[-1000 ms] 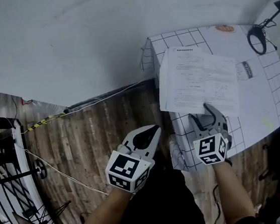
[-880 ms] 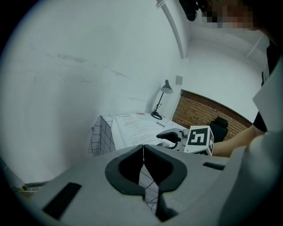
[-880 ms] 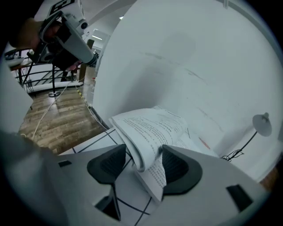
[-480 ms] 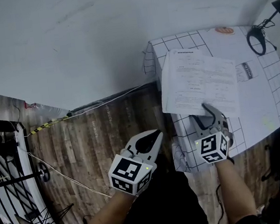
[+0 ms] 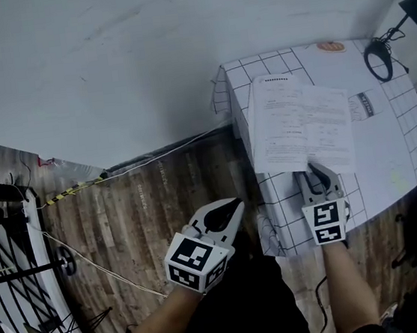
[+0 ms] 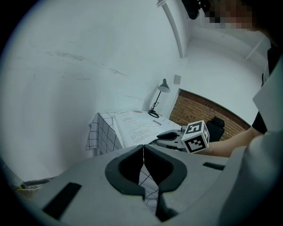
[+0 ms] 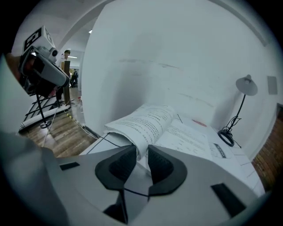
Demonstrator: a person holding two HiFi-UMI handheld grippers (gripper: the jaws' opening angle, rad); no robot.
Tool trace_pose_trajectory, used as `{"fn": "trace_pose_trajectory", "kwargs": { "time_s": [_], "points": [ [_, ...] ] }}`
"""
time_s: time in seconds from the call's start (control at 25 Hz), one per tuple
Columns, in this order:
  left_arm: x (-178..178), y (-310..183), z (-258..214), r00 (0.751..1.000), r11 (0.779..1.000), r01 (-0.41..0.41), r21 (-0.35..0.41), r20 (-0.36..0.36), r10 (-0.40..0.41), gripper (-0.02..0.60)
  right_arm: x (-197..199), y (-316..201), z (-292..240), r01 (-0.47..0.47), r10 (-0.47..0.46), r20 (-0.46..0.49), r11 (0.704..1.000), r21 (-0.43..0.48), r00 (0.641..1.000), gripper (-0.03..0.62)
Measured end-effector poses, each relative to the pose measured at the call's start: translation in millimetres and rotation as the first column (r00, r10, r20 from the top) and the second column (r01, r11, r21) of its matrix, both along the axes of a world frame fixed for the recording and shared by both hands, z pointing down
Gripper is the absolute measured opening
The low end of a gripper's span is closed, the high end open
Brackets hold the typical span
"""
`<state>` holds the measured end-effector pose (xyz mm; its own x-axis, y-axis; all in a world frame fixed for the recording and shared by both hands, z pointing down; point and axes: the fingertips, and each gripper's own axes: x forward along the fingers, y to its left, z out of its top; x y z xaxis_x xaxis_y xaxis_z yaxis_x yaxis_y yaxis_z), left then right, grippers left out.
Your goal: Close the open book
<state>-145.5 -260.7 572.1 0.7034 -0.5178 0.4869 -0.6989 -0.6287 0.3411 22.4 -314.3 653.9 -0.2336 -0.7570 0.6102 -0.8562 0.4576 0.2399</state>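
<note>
The open book (image 5: 301, 124) lies on a table under a checked cloth (image 5: 390, 170). My right gripper (image 5: 317, 175) is at the book's near edge. Its jaws have just been closing, and in the right gripper view (image 7: 141, 152) they pinch the curled-up left pages (image 7: 146, 123). Those pages arch up off the table while the right page (image 7: 190, 137) lies flat. My left gripper (image 5: 225, 211) hovers over the wooden floor, left of the table, shut and empty (image 6: 143, 148). Its view shows the book (image 6: 137, 128) and the right gripper (image 6: 168, 136) beyond.
A black cable coil (image 5: 378, 58) and an orange disc (image 5: 329, 46) lie at the table's far end, and a desk lamp (image 7: 245, 86) stands there. A white wall runs behind. Wires (image 5: 154, 157) cross the floor; a metal rack (image 5: 0, 248) stands far left.
The right gripper's wide-open jaws have narrowed onto the near edge of the left pages and the gripper has rolled. The left pages have lifted and curled toward the right. The left gripper stayed put.
</note>
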Motion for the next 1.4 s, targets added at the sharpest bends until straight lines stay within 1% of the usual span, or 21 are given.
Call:
{"fn": "trace_pose_trajectory", "kwargs": {
  "time_s": [0.08,0.12,0.2,0.28,0.36,0.4,0.44,0.68,0.8,0.92,0.96,1.04,1.16,1.28,1.4],
  "points": [
    [0,1,2,1.000,1.000,-0.004,-0.003,0.003,0.004,0.009,2,1,-1,-0.003,0.004,-0.037,1.000,0.016,0.999,0.084],
    [0,1,2,1.000,1.000,-0.005,-0.005,0.004,0.005,0.009,1,1,-2,0.005,-0.004,-0.064,1.000,0.027,0.998,0.098],
    [0,2,2,1.000,1.000,-0.008,-0.006,0.005,0.008,0.009,-5,0,-6,0.043,-0.033,-0.150,0.997,0.060,0.988,0.130],
    [0,2,1,1.000,1.000,-0.011,-0.005,0.006,0.011,0.009,-15,-2,-8,0.107,-0.075,-0.279,0.989,0.100,0.957,0.169],
    [-2,1,-1,1.000,1.000,-0.010,-0.002,0.008,0.010,0.009,-25,-4,-6,0.171,-0.111,-0.391,0.978,0.122,0.914,0.183],
    [-3,1,-1,1.000,1.000,-0.006,0.000,0.009,0.006,0.010,-28,-5,-3,0.192,-0.123,-0.423,0.974,0.125,0.898,0.184],
    [-5,1,-1,1.000,1.000,-0.002,0.000,0.010,0.002,0.009,-31,-5,-1,0.203,-0.129,-0.438,0.971,0.126,0.890,0.189],
    [-21,7,5,0.999,0.999,0.034,-0.009,0.012,-0.033,0.009,-43,-11,3,0.213,-0.137,-0.437,0.968,0.131,0.889,0.192],
    [-26,11,6,0.999,0.999,0.052,-0.015,0.006,-0.052,0.009,-45,-11,6,0.233,-0.156,-0.459,0.965,0.116,0.874,0.192],
    [-30,11,4,0.998,0.998,0.060,-0.014,0.002,-0.060,0.010,-48,-12,6,0.259,-0.180,-0.471,0.960,0.108,0.864,0.169],
    [-31,11,3,0.998,0.998,0.060,-0.014,0.002,-0.060,0.009,-49,-12,4,0.260,-0.180,-0.463,0.959,0.113,0.868,0.148],
    [-32,11,2,0.998,0.998,0.061,-0.014,0.002,-0.061,0.009,-47,-11,-3,0.240,-0.161,-0.432,0.961,0.137,0.887,0.106],
    [-34,11,2,0.998,0.998,0.060,-0.015,0.004,-0.060,0.009,-38,-9,-16,0.168,-0.097,-0.359,0.971,0.171,0.928,0.066],
    [-31,8,-2,0.999,0.999,0.050,-0.016,-0.003,-0.050,0.009,-20,-7,-24,0.068,-0.019,-0.278,0.984,0.167,0.960,0.055],
    [-24,5,-8,0.999,0.999,0.032,-0.009,-0.010,-0.032,0.009,-4,-7,-26,-0.004,0.037,-0.226,0.989,0.145,0.973,0.052]
  ]
}}
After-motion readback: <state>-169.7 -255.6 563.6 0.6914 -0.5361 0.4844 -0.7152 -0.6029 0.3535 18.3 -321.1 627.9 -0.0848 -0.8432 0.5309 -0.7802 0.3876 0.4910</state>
